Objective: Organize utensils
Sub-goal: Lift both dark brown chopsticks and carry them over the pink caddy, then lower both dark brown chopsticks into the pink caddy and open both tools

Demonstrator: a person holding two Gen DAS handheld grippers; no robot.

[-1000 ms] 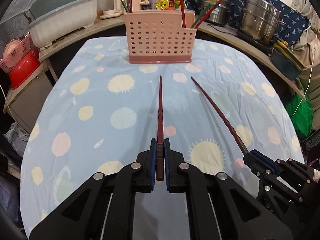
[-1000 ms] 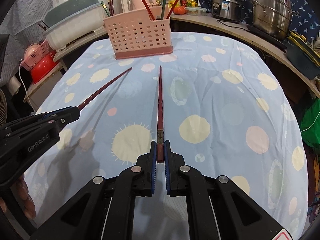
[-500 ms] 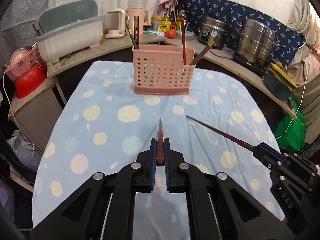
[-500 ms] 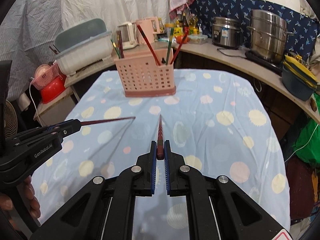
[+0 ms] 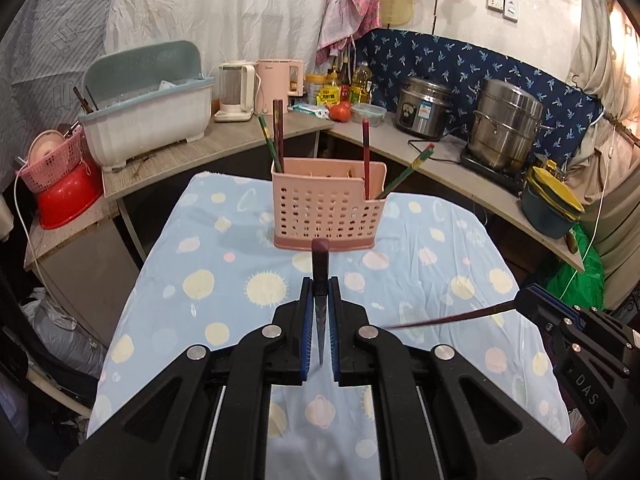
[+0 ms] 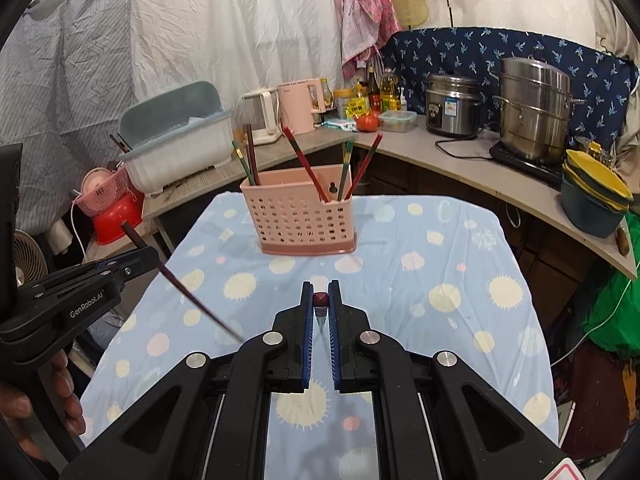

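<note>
Left wrist view: I have my left gripper (image 5: 320, 312) clamped on a dark red chopstick (image 5: 320, 280), its blunt end standing up between the blue pads (image 5: 307, 320) and its tip pointing down toward the tablecloth (image 5: 192, 320). My right gripper (image 6: 320, 316) is likewise closed on a second chopstick (image 6: 320, 300), seen nearly end-on, well above the cloth. From the right wrist view the left gripper's chopstick slants down across the table's left edge; from the left, the right one juts in level from the right edge. Ahead, the pink holder (image 5: 326, 208) stands near the far edge of the table, with chopsticks upright in its left corner and leaning in its right compartment. Between both grippers and the holder I see open cloth.
</note>
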